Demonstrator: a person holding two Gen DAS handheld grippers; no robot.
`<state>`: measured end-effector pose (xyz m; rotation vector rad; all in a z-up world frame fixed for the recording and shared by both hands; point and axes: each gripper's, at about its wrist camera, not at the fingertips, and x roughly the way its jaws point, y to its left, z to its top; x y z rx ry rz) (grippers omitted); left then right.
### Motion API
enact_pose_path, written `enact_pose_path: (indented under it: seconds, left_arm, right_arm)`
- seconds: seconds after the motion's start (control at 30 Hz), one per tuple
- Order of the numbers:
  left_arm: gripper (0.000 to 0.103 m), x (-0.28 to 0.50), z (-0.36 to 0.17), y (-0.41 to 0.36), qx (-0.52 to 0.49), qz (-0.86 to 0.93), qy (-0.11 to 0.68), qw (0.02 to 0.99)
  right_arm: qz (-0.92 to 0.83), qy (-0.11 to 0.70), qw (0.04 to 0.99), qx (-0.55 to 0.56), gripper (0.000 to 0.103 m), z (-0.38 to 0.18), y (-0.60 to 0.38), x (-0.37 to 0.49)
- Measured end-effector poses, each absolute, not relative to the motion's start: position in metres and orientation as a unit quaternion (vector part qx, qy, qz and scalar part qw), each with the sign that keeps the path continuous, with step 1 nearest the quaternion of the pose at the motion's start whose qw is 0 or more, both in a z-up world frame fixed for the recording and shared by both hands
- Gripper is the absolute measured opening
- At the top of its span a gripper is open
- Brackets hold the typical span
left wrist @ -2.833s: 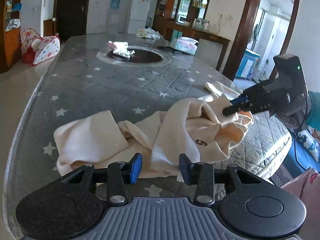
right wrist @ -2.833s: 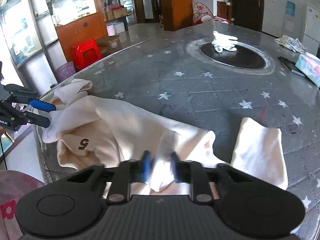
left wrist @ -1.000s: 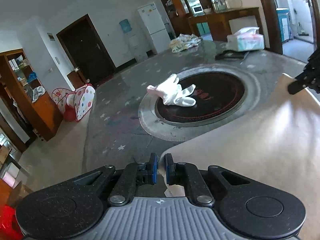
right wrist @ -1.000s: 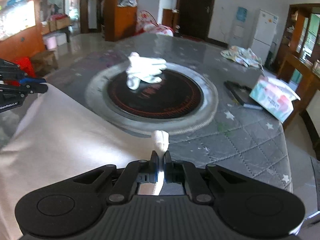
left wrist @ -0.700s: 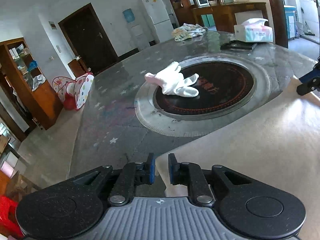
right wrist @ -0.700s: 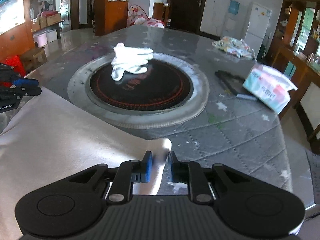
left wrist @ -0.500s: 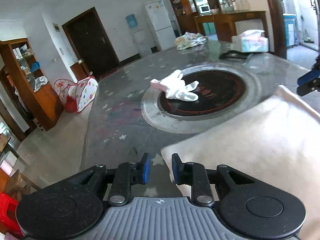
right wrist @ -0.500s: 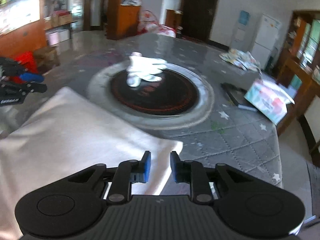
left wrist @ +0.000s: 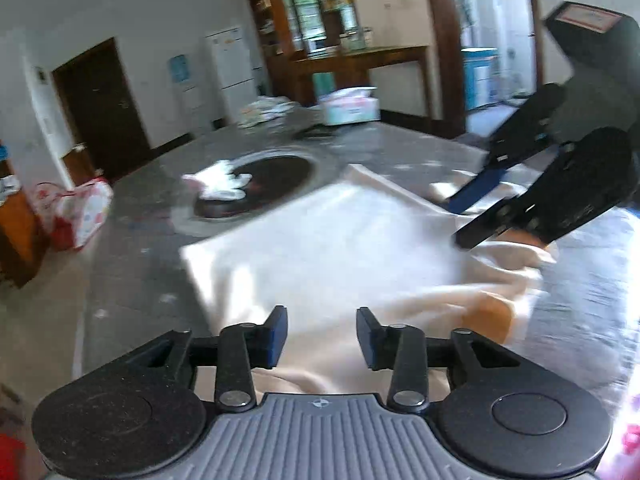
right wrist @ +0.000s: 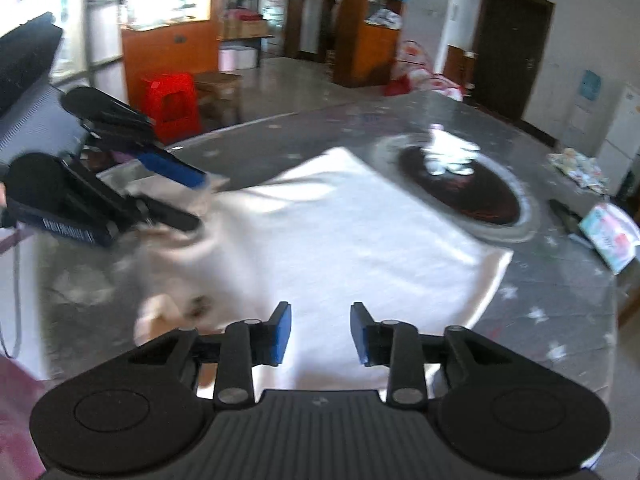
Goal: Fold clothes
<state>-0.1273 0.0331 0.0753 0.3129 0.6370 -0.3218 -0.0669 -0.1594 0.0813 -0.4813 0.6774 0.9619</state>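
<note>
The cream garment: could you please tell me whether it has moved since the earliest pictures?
Yes. The cream garment was bunched at the table's near edge; now it lies spread flat, its far edge reaching toward the dark round plate in the table's middle.

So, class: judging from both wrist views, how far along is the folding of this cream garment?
Done: the cream garment lies spread flat on the star-print table cover. In hand: nothing; the left tongs and right tongs are opening, with no cloth pinched. Left: the bunched near end needs smoothing, and no fold shows yet.
</note>
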Motion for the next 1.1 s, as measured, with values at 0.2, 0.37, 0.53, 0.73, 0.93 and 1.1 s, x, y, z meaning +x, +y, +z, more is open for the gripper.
enact_pose_path:
  seconds: [0.2,0.37,0.53,0.73,0.93,1.1]
  left_arm:
    - [0.043,-0.140,0.052,0.002,0.181,-0.180,0.316,0.914]
    - [0.034,-0.134,0.035,-0.001,0.181,-0.169,0.332,0.910]
    - [0.011,-0.141,0.033,0.005,0.166,-0.168,0.328,0.915]
    - [0.010,-0.168,0.043,0.015,0.149,-0.172,0.316,0.921]
    - [0.011,-0.178,0.029,0.015,0.159,-0.186,0.339,0.908]
    - [0.014,-0.175,0.047,0.017,0.169,-0.204,0.330,0.906]
  right_arm:
    - [0.453,0.329,0.801,-0.211,0.033,0.062,-0.157,-0.094]
    - [0.431,0.332,0.811,-0.213,0.021,0.046,-0.154,-0.096]
    - [0.432,0.331,0.813,-0.207,0.003,0.045,-0.157,-0.099]
    - [0.468,0.306,0.798,-0.225,0.002,0.062,-0.167,-0.126]
    - [0.496,0.331,0.769,-0.232,0.003,0.045,-0.166,-0.141]
    - [0.504,0.335,0.770,-0.202,0.006,0.061,-0.181,-0.133]
